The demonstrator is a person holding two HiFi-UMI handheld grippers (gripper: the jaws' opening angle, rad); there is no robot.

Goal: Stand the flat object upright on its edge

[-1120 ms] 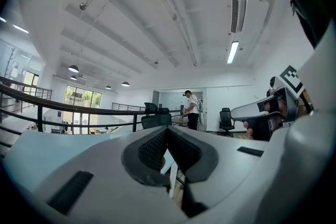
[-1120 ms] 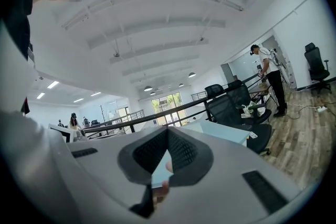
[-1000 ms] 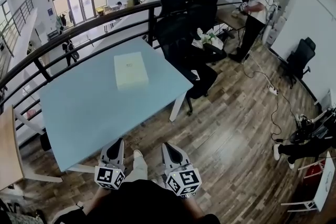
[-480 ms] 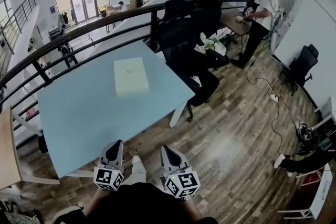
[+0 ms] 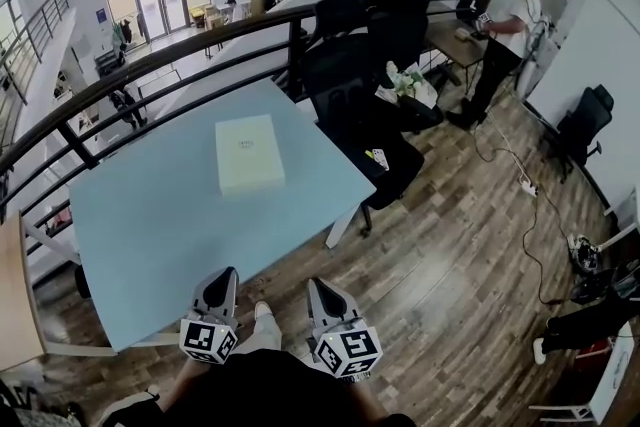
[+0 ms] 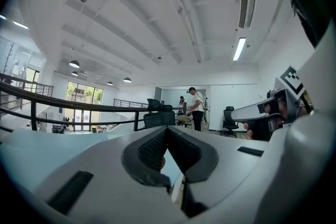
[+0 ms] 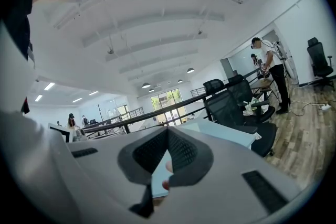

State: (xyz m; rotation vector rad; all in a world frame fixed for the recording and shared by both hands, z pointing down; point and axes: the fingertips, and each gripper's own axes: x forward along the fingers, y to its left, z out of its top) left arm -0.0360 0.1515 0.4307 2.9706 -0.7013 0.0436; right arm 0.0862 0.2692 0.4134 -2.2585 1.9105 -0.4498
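A flat pale box (image 5: 249, 153) lies on the light blue table (image 5: 160, 215), towards its far right part. My left gripper (image 5: 223, 277) hangs just off the table's near edge, shut with nothing in it, well short of the box. My right gripper (image 5: 323, 286) sits beside it over the wooden floor, also shut and empty. In the left gripper view the jaws (image 6: 167, 131) meet at their tips; in the right gripper view the jaws (image 7: 168, 131) do the same. The box does not show in either gripper view.
A dark railing (image 5: 200, 35) runs behind the table. Black office chairs (image 5: 360, 65) stand to its right. A person (image 5: 503, 25) stands at a desk at the far right. Cables (image 5: 520, 185) trail over the wooden floor (image 5: 450, 275).
The table and box have shifted slightly in the head view as I moved; both grippers keep their place at the bottom and stay shut. The far person has shifted a little.
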